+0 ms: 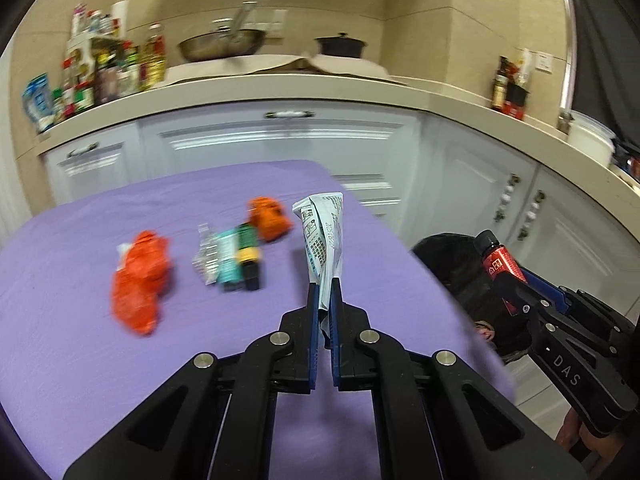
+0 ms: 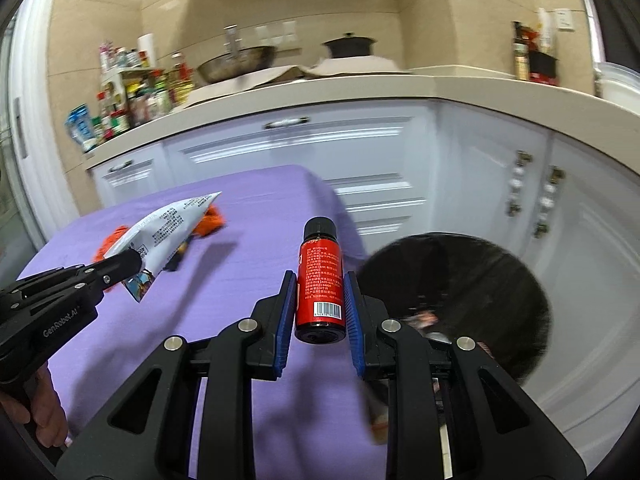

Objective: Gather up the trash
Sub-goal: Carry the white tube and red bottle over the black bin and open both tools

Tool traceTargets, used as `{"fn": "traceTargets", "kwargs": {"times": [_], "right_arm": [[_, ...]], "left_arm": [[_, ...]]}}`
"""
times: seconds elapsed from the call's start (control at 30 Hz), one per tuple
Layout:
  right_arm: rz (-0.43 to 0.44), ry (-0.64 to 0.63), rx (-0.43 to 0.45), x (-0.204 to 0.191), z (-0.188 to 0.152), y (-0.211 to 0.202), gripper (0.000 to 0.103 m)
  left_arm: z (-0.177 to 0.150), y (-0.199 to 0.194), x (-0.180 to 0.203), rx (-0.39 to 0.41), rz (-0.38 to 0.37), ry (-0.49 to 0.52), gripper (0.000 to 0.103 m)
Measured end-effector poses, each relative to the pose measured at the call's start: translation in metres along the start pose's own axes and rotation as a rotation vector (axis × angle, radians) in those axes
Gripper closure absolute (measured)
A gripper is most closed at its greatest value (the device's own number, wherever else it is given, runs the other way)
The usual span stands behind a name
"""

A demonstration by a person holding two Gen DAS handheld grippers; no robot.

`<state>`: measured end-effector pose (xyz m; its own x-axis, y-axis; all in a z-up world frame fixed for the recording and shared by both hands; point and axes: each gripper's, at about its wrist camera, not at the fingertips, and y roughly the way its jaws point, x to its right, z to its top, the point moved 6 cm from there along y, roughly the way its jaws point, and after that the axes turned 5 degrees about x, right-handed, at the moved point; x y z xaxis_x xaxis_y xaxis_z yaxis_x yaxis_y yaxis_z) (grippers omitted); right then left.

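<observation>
A: What is the left gripper (image 1: 325,280) doing?

B: It is pinching a white printed wrapper (image 1: 322,236) between its blue pads, jaws squeezed together on the crumpled lower end. The wrapper is sticking up and forward from the fingertips, clear of the purple desk (image 1: 80,360).

A: And the right gripper (image 2: 320,292)?

B: It is clamping a small red bottle (image 2: 320,284) with a black cap. The bottle is standing upright between the pads, cap pointing away from the gripper, barcode near its lower end. From the left wrist view, this gripper (image 1: 505,280) is showing up off to the right of the left one, beyond the desk's edge.

A: Where is the trash bin?

B: A black-lined bin (image 2: 472,280) is sitting just right of the right gripper and below it, beside the desk. Something is lying inside, but it is too blurred to name.

A: What is remaining on the desk?

B: Ahead and left of the left gripper, a crumpled red wrapper (image 1: 140,284) is lying farthest left. Nearer the middle, a clear and teal packet (image 1: 218,256) is touching a green, yellow and black packet (image 1: 249,256). An orange wad (image 1: 269,218) is lying just behind those, near the held wrapper's tip.

A: Is a hand showing?

B: In the right wrist view, fingers (image 2: 44,412) are wrapping the left gripper's handle at the lower left.
</observation>
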<state>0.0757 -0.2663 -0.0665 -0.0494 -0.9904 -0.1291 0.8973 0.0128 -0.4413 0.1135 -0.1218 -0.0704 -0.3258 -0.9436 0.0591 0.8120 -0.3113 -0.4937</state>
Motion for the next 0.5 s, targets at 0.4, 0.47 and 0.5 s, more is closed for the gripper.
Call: {"fn": "traceTargets", "kwargs": {"times": [0.4, 0.47, 0.5], "right_arm": [[-0.176, 0.071, 0.007, 0.097, -0.004, 0.005, 0.080], [-0.192, 0.075, 0.008, 0.106, -0.004, 0.008, 0.080], [-0.200, 0.077, 0.009, 0.111, -0.005, 0.010, 0.080]], "left_arm": [[0.006, 0.040, 0.096, -0.027, -0.129, 0.089, 0.098], [0.004, 0.045, 0.107, -0.032, -0.138, 0.108, 0.098], [0.003, 0.048, 0.113, -0.036, -0.141, 0.116, 0.098]]}}
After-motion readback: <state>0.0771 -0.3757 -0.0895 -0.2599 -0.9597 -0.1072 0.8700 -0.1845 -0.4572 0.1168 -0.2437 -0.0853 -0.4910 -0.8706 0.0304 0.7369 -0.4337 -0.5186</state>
